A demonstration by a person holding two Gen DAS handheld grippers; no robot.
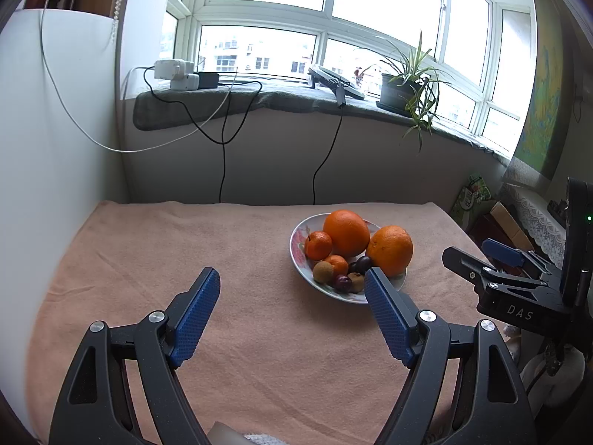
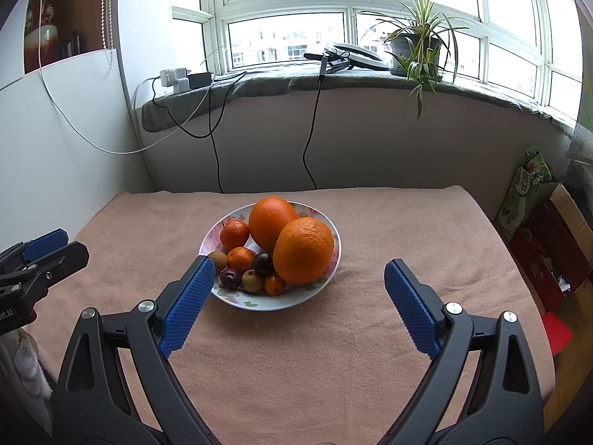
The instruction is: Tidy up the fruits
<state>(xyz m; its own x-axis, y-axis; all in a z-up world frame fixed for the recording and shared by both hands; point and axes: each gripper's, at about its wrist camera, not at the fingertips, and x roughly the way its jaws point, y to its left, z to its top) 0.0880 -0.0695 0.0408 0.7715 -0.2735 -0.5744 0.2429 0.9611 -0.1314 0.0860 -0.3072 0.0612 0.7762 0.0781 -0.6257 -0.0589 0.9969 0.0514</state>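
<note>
A white flowered plate [image 1: 298, 256] [image 2: 255, 302] stands on the pink cloth-covered table. It holds two large oranges [image 1: 346, 231] [image 2: 303, 250], small tangerines [image 1: 318, 244] [image 2: 234, 234], dark plums [image 1: 343, 283] [image 2: 263, 263] and brown kiwis [image 1: 323, 271] [image 2: 252, 281]. My left gripper [image 1: 292, 289] is open and empty, short of the plate and to its left. My right gripper [image 2: 300, 278] is open and empty, just in front of the plate. Each gripper also shows in the other's view: the right one [image 1: 493, 256] and the left one [image 2: 48, 246].
The pink cloth [image 1: 185, 244] [image 2: 407, 222] covers the table up to the wall. A white board [image 1: 55, 148] stands at the left. Cables hang from the windowsill with chargers [image 1: 178, 72] and a potted plant [image 2: 415, 52]. Boxes [image 2: 556, 244] sit on the floor at the right.
</note>
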